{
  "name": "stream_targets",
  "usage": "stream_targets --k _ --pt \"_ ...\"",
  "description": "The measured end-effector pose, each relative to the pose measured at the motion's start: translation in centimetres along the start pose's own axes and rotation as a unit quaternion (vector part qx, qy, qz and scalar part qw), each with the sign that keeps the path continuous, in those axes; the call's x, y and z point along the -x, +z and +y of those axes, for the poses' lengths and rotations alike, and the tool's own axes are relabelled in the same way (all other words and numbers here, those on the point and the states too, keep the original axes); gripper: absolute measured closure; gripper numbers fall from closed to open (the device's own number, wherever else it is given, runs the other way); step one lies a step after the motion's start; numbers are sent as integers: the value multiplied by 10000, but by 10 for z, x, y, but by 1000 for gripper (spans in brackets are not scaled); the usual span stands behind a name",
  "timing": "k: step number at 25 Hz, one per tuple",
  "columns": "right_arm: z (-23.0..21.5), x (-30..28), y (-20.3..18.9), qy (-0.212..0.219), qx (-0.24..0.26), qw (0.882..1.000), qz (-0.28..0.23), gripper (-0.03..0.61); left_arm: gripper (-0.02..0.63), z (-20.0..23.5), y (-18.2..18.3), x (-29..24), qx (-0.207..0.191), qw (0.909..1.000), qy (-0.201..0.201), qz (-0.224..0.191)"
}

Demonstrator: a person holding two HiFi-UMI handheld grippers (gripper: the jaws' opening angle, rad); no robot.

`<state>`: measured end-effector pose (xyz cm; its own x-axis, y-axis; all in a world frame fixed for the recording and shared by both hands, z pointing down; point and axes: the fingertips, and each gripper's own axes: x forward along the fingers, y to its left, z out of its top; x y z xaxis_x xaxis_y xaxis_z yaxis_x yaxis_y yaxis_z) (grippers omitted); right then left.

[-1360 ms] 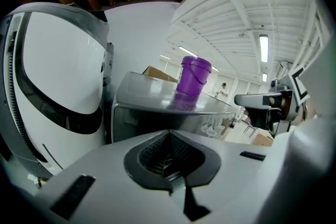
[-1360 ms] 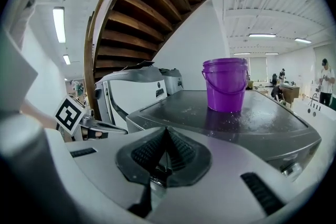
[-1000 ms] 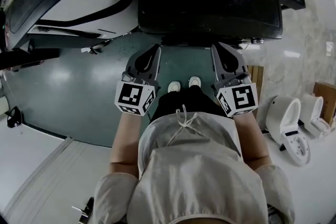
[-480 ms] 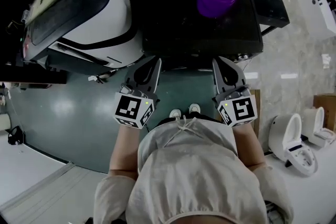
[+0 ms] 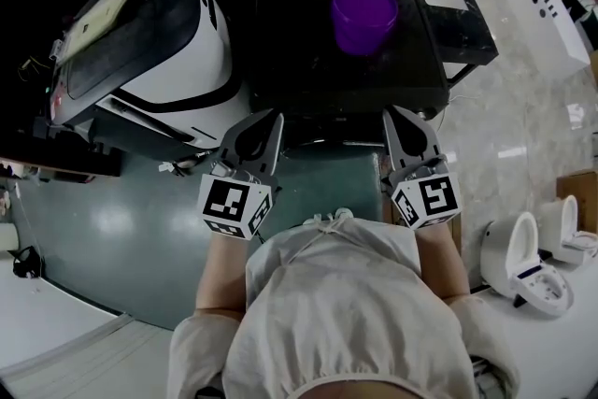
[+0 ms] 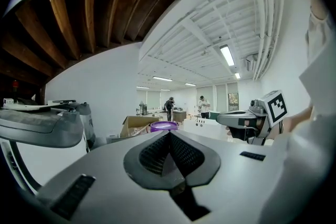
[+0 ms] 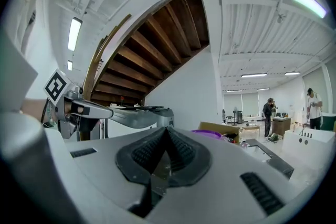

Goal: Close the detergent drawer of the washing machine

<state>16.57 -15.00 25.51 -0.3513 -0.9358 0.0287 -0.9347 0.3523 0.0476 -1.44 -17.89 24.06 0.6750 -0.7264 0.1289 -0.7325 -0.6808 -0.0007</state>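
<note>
Since the earlier frame, the dark machine (image 5: 308,61), which I took for the washer, had slid lower in the head view as you brought both grippers up to its front edge. Its detergent drawer showed in no view, so it was presumably on the hidden front face below. Your left gripper (image 5: 267,119) and right gripper (image 5: 399,115) were pinched fully together and held nothing. Pushing blind could have made a tip slip off the drawer face, or jolted the purple tub (image 5: 363,14) on top.
</note>
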Motion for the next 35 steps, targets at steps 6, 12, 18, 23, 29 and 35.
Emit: stream_targets --k 6,12,18,23,29,35 --pt "-6 2 -2 -6 -20 10000 56 577 597 -6 -1 -5 -16 10000 -36 35" --pt "-2 2 1 91 32 10000 19 578 597 -9 4 -8 -28 10000 -15 -2" --pt "-1 5 1 125 73 9999 48 580 597 -10 3 -7 -66 10000 64 32" --pt "1 7 0 204 176 9996 79 578 597 -14 -1 -7 -72 9999 97 87" --pt "6 7 3 247 271 9993 -24 578 597 -17 -3 -7 -60 9999 87 103" --pt "10 7 5 329 471 9983 -7 580 597 -18 -4 -7 -50 9999 81 101"
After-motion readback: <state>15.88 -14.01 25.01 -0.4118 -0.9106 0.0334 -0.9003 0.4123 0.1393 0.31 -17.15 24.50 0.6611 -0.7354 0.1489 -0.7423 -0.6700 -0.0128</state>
